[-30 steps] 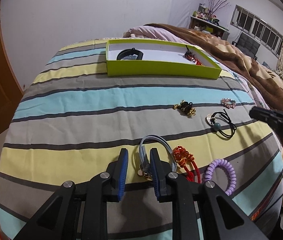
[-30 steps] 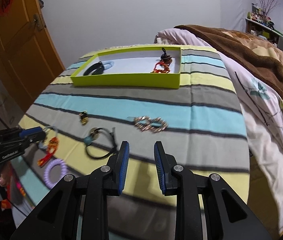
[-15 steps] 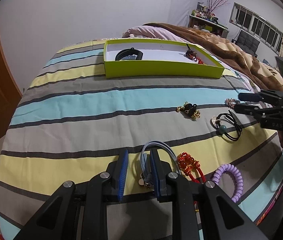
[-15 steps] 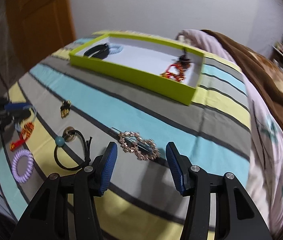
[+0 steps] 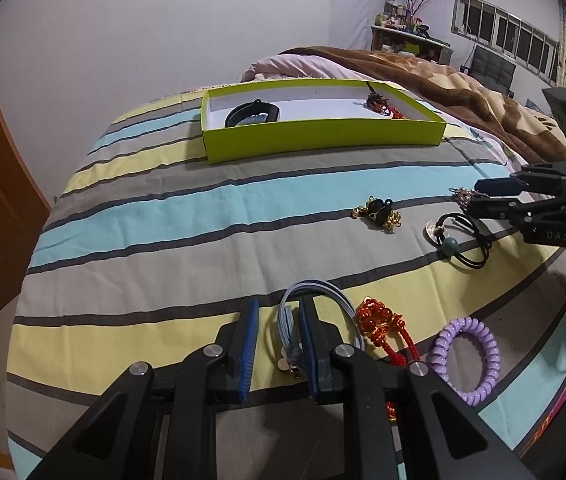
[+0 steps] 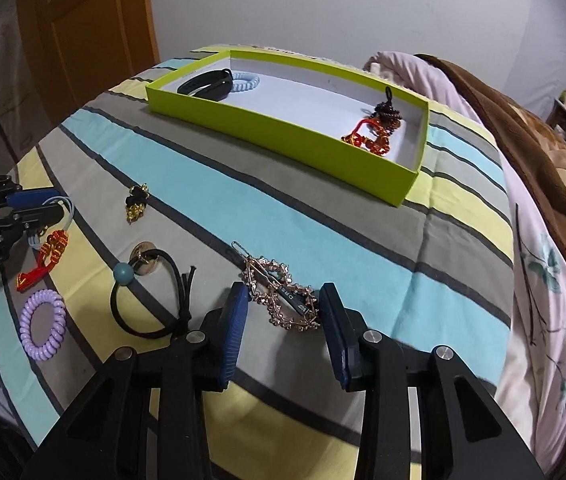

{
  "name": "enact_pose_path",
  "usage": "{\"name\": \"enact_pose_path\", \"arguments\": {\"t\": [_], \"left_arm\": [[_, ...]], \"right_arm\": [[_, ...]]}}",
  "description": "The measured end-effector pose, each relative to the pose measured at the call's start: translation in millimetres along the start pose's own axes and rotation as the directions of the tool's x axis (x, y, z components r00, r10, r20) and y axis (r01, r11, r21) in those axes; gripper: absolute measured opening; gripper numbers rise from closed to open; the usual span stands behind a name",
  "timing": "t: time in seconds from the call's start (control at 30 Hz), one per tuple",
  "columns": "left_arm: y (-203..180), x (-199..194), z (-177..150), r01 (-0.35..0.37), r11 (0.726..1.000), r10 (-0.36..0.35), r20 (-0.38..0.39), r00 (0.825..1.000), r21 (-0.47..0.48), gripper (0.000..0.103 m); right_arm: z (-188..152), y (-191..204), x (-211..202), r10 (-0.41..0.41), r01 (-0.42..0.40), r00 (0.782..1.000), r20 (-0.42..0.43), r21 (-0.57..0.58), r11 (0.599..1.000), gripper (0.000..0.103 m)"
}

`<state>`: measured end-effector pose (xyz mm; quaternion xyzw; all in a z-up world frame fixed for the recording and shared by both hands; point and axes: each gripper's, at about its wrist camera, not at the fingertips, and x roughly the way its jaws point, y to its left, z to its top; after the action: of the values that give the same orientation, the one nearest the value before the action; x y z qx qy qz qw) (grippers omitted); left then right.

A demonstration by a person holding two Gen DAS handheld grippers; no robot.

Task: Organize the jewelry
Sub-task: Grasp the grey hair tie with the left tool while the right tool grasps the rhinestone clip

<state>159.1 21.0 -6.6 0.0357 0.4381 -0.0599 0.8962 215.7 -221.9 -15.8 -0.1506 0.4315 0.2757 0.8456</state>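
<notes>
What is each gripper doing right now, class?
Left gripper: open around the blue-grey bracelet.
Right gripper: open, straddling the rose-gold hair clip.

Matt cloth bedsheet [image 6: 323,216], glossy plastic coil tie [image 6: 42,325]

The left gripper [image 5: 276,344] sat low over the striped bedspread [image 5: 163,220], its blue-padded jaws apart, with one side of a grey-blue cord bracelet [image 5: 315,312] lying between them. Just beside it lay a red knotted bracelet [image 5: 383,326], then a purple spiral hair tie [image 5: 467,356]. Further off rested a black-and-gold charm [image 5: 379,214] and a black hair elastic with a teal bead [image 5: 459,242]. The right gripper [image 5: 479,200] reached in from the right edge above that elastic, its jaws a little apart around a rose-gold hair clip [image 5: 461,196]. A lime-green box [image 5: 323,136] stood beyond, holding a black band [image 5: 251,114] and a dark red ornament [image 5: 381,104]
</notes>
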Motion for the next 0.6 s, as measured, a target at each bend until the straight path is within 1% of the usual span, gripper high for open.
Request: {"name": "enact_pose_path", "arguments": {"t": [0.13,0.17,0.23,0.27,0.3,0.33,0.5,0.6], "left_arm": [[1.7,-1.5,-1.2,0.003,1.0,-0.003,-0.003,1.0,-0.004,0.011],[2.0,-2.2,-1.7,0.007,1.0,-0.007,-0.004,1.0,-0.005,0.008],[2.4,-3.3,-2.1,0.019,1.0,-0.019,-0.006,1.0,-0.009,0.006],[2.5,-3.5,-2.4,0.022,1.0,-0.022,-0.006,1.0,-0.011,0.005],[2.6,-3.6,-2.6,0.023,1.0,-0.023,-0.005,1.0,-0.012,0.005],[2.9,-3.7,-2.9,0.025,1.0,-0.025,-0.003,1.0,-0.012,0.005],[4.4,-3.8,-3.6,0.036,0.999,-0.036,0.001,0.999,-0.016,0.004],[4.8,-4.1,-3.3,0.034,0.999,-0.034,0.001,0.999,-0.017,0.004]], "right_arm": [[-6.6,2.1,-6.1,-0.015,0.015,1.0,0.006,0.035,0.999,0.038],[-8.4,2.1,-7.7,-0.017,0.016,1.0,0.009,0.043,0.999,0.038],[-11.1,1.9,-10.8,-0.022,0.021,1.0,0.015,0.062,0.998,0.038],[-12.5,1.3,-12.9,-0.022,0.021,1.0,0.02,0.074,0.997,0.035],[-13.7,0.8,-14.5,-0.018,0.016,1.0,0.024,0.085,0.996,0.025],[-15.3,0.0,-16.8,-0.016,0.013,0.999,0.031,0.101,0.995,0.025],[-21.6,1.0,-16.1,-0.026,0.023,0.999,0.024,0.107,0.994,0.025],[-23.0,1.7,-19.1,-0.025,0.021,0.999,0.035,0.116,0.993,0.025]]}}
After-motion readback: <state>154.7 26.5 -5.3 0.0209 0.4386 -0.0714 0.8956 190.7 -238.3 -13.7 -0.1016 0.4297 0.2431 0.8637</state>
